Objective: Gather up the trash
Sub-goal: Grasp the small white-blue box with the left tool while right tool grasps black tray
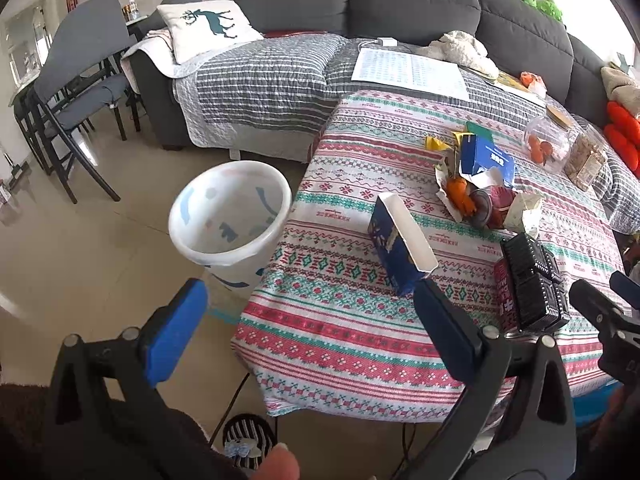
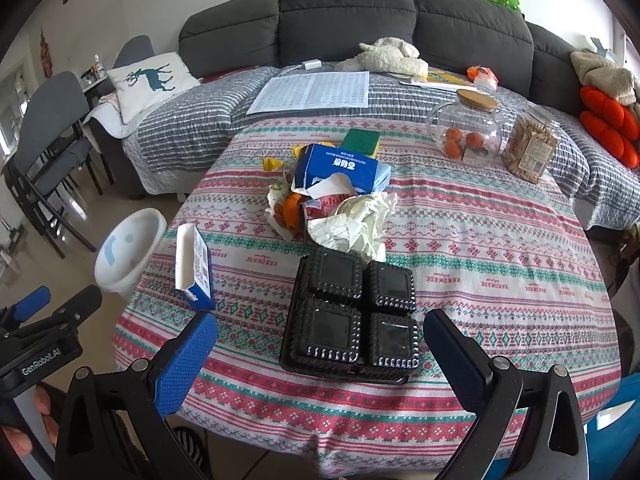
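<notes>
A white trash bin (image 1: 232,220) stands on the floor left of the table; it also shows in the right wrist view (image 2: 130,254). On the patterned tablecloth (image 2: 480,256) lie a dark blue open carton (image 1: 400,246) (image 2: 194,268), a black plastic four-cell tray (image 2: 352,316) (image 1: 532,280), and a trash pile with a blue tissue box (image 2: 340,170), crumpled paper (image 2: 360,220) and orange peel. My left gripper (image 1: 312,332) is open and empty, at the table's near-left edge. My right gripper (image 2: 320,352) is open and empty, just in front of the black tray.
A glass jar of oranges (image 2: 466,134) and a bag of snacks (image 2: 530,148) stand at the table's far right. A green sponge (image 2: 362,142) lies behind the pile. A grey sofa (image 2: 348,12) is behind the table; folding chairs (image 1: 76,80) stand left.
</notes>
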The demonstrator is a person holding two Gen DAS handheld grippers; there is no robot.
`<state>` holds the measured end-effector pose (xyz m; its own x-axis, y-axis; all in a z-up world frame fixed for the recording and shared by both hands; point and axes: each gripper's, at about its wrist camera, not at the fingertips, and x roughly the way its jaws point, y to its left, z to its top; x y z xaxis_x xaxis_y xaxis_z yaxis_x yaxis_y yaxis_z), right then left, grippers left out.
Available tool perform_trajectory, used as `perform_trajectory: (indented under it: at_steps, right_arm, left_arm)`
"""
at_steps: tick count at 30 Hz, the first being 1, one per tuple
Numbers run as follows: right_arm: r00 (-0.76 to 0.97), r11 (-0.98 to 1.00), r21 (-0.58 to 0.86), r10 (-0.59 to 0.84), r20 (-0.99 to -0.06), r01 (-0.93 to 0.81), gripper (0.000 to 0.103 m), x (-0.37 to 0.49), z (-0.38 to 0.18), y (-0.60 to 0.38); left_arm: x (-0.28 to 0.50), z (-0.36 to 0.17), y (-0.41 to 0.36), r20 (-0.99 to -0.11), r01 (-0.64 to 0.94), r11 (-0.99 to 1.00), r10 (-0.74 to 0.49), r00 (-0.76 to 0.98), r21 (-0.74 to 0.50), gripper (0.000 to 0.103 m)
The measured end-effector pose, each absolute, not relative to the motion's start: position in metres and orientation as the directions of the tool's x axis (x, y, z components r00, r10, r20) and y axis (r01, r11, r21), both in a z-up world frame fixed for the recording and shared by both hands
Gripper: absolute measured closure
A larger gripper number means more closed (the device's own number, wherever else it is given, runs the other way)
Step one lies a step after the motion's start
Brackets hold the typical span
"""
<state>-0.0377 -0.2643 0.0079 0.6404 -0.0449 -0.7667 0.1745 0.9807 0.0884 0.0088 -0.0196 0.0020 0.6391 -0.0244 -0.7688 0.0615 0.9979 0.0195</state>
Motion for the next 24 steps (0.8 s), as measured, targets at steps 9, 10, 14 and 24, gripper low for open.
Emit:
perform_trajectory:
  at_steps: [9, 10, 14, 24]
  right_arm:
    - [0.627, 0.970, 0.118, -0.043, -0.778, 0.213, 0.000, -0.030, 0.017, -0.296]
    - [0.624, 0.967, 0.127, -0.040, -0.781, 0.221, 0.000, -0.029, 0.018, -0.304]
    - [0.607, 0.945, 0.151, -0.058, -0.793, 0.288, 0.000, -0.026, 0.017, -0.335]
    - [0.508, 0.906, 0.259, 0.059, -0.860, 0.335, 0.001, -0.013, -0.022, -0.358]
  left_arm:
    - [0.043, -0.017, -0.034, -0.856, 0.111, 0.980, -0.200, 0.476, -0.167, 0.005]
    - [0.047, -0.020, -0.037, -0.861, 0.116, 0.975, -0.221, 0.458, -0.188, 0.007]
    - [0.059, -0.030, -0.057, -0.874, 0.153, 0.965, -0.259, 0.411, -0.214, 0.017]
    - [0.080, -0.050, -0.082, -0.907, 0.210, 0.962, -0.240, 0.346, -0.174, 0.059]
